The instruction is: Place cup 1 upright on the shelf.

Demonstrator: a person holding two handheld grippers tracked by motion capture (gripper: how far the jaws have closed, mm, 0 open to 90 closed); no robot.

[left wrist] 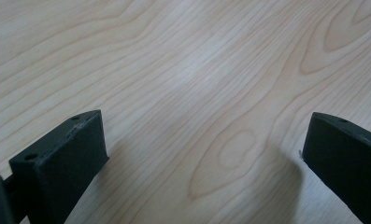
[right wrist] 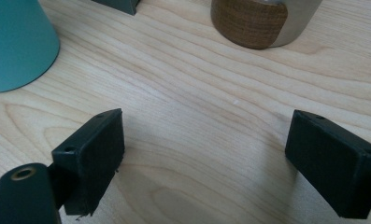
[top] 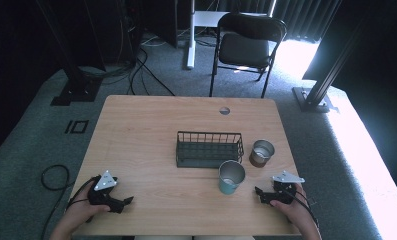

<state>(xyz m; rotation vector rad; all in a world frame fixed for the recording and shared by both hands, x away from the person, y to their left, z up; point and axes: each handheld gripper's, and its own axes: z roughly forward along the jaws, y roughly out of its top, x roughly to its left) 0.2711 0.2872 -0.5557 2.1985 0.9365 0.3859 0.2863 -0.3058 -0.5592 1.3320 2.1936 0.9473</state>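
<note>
A teal metal cup (top: 231, 176) stands upright on the wooden table (top: 151, 130), just in front of a dark wire basket (top: 209, 149). To the basket's right stands a steel cup (top: 261, 152) with a brown band. My right gripper (top: 257, 193) rests near the front right edge, open and empty; its own view has the teal cup (right wrist: 16, 43) at upper left and the banded cup (right wrist: 258, 21) ahead. At the front left my left gripper (top: 128, 200) lies open over bare wood (left wrist: 192, 79), its jaws wide apart.
A black folding chair (top: 247, 42) stands on the grey carpet beyond the table's far edge. A small round hole (top: 224, 110) is in the tabletop near the back. Cables (top: 53, 177) lie on the floor to the left.
</note>
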